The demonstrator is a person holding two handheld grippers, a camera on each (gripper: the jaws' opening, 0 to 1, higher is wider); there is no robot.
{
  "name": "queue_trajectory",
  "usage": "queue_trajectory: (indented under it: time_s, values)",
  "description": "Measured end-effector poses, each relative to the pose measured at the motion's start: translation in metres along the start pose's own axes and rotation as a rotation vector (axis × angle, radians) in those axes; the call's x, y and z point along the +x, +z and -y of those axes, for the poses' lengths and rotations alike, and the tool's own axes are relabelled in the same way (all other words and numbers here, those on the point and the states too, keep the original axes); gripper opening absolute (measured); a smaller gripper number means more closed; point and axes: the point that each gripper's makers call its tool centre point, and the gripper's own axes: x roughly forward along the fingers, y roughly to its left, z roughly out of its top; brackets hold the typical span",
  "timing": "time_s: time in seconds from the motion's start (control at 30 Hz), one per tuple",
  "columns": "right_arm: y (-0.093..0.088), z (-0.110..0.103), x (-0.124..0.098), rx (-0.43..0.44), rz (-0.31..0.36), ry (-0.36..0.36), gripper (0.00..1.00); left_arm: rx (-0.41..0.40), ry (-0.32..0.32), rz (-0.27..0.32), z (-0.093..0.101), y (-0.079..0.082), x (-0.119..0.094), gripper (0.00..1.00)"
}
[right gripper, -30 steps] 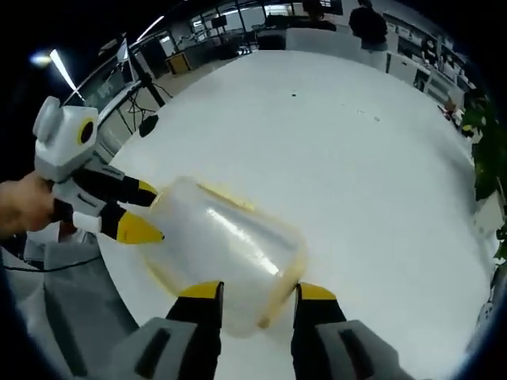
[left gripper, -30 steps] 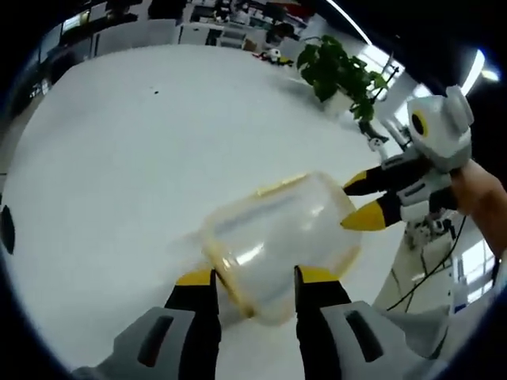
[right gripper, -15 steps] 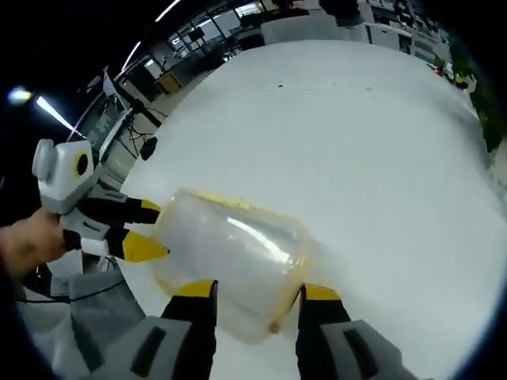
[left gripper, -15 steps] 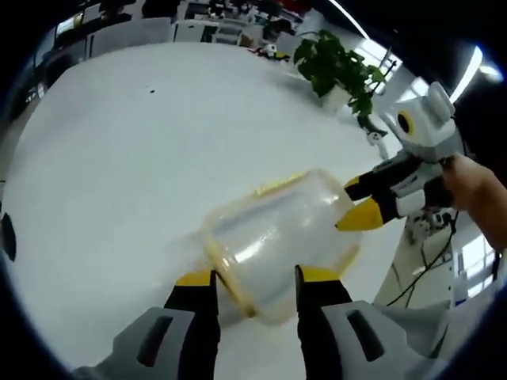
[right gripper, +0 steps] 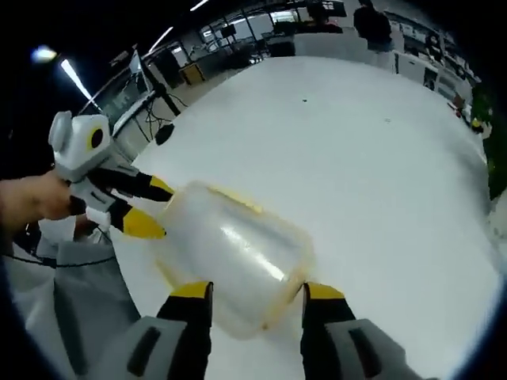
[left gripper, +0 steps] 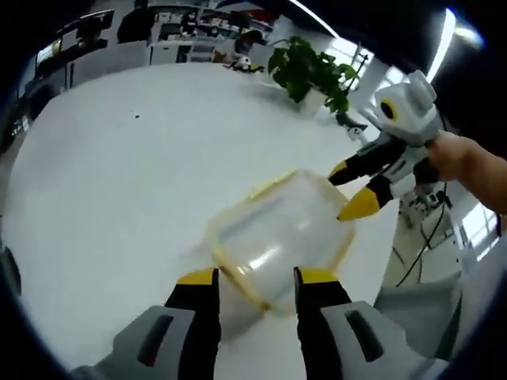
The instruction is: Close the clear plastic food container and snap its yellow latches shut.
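A broad white table (left gripper: 119, 174) fills the foreground. Beyond it — a leafy potted plant (left gripper: 305, 71), desks (right gripper: 341, 39) and ceiling strip lights (right gripper: 75, 75).

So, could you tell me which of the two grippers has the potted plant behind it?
The right gripper, seen in the left gripper view at the container's far end, with the potted plant behind it. The left gripper has dark stands behind it.

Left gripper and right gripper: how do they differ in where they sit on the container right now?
The left gripper straddles the clear container's near end in its own view, and in the right gripper view it sits at the far end. The right gripper does the reverse, so they take opposite ends. In the left gripper view, the right gripper comes in from the right with a hand behind it. Both have yellow-tipped jaws spread apart.
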Motion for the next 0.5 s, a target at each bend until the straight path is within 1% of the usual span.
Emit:
queue_trajectory:
  time_s: [0.07,0.1,0.17,0.2,0.23,0.27,0.3,0.4,0.43,0.5]
  values:
    - [0.004,0.003,-0.004,-0.041,0.017,-0.010,0.42,0.071,-0.025,-0.014,0.002,0.000,-0.003,0.36]
    - [0.004,0.005,-0.008,-0.079,0.009,-0.016,0.42,0.163,-0.012,-0.026,0.001,0.002,-0.005,0.36]
    - [0.005,0.008,-0.013,-0.186,0.004,-0.037,0.45,0.262,-0.008,-0.021,0.001,0.005,-0.008,0.38]
    - [0.006,0.008,-0.015,-0.226,0.011,-0.039,0.45,0.301,-0.023,-0.025,0.003,0.006,-0.010,0.37]
    - [0.009,0.007,-0.016,-0.267,0.023,-0.033,0.45,0.362,-0.039,-0.023,0.007,0.009,-0.011,0.36]
    - [0.015,0.003,-0.018,-0.326,0.054,-0.012,0.42,0.398,-0.060,-0.013,0.012,0.012,-0.013,0.36]
    - [0.018,-0.001,-0.019,-0.358,0.070,0.006,0.39,0.447,-0.096,0.008,0.021,0.017,-0.013,0.36]
    - [0.025,-0.012,-0.022,-0.486,0.097,0.050,0.34,0.533,-0.141,-0.015,0.032,0.017,-0.013,0.35]
    - [0.026,-0.015,-0.023,-0.524,0.103,0.059,0.33,0.557,-0.154,-0.022,0.035,0.017,-0.012,0.34]
    - [0.027,-0.021,-0.021,-0.597,0.102,0.078,0.29,0.567,-0.164,-0.037,0.038,0.019,-0.008,0.27]
